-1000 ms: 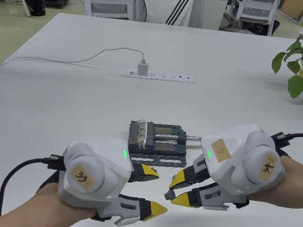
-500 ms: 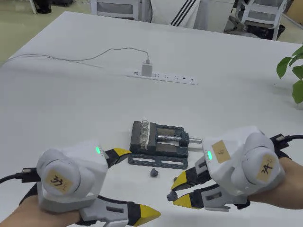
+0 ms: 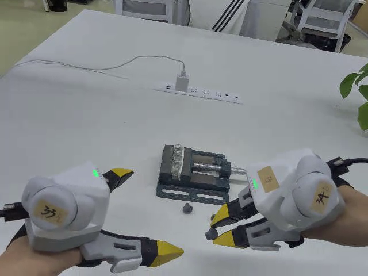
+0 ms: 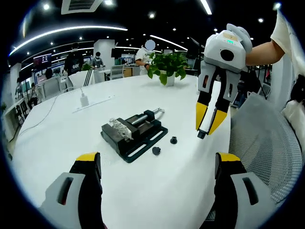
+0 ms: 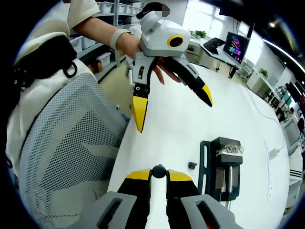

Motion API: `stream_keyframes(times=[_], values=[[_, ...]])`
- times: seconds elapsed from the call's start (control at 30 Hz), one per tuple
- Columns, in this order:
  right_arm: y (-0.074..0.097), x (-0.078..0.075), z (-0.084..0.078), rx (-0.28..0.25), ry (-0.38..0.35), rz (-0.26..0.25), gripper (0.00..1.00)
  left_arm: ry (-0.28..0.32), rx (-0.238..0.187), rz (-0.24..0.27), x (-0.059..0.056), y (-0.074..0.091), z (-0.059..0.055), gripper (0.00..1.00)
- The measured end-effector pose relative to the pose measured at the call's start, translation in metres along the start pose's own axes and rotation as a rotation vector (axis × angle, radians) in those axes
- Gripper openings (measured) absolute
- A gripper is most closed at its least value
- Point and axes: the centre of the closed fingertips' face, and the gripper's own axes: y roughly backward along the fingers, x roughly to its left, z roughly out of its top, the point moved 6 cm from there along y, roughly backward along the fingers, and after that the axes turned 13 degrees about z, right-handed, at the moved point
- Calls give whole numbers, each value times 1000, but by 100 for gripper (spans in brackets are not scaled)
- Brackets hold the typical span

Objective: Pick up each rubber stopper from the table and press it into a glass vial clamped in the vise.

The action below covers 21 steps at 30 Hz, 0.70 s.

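Fig. One vise (image 3: 194, 179) stands mid-surface (image 3: 86, 121), clamping a cluster of glass vials (image 3: 177, 160) whose number cannot be read. There are three rubber stoppers. The first loose stopper (image 4: 156, 150) and the second loose stopper (image 4: 174, 140) lie on the surface just in front of the vise. The third stopper (image 5: 158, 171) is pinched between the narrowly set tips of the right tool (image 3: 214, 228), held low to the right of the vise, tips pointing left. The left tool (image 3: 148, 211), spread wide and holding nothing, is held left of the vise, tips pointing right.
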Motion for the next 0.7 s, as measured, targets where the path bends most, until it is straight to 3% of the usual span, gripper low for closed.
stream_keyframes(times=[0.33, 0.7], values=[[11, -17, -2, 31, 16, 20, 6, 7, 6, 17, 5, 6, -5, 99], [41, -62, 1, 85, 37, 19, 6, 8, 1, 21, 8, 7, -2, 99]])
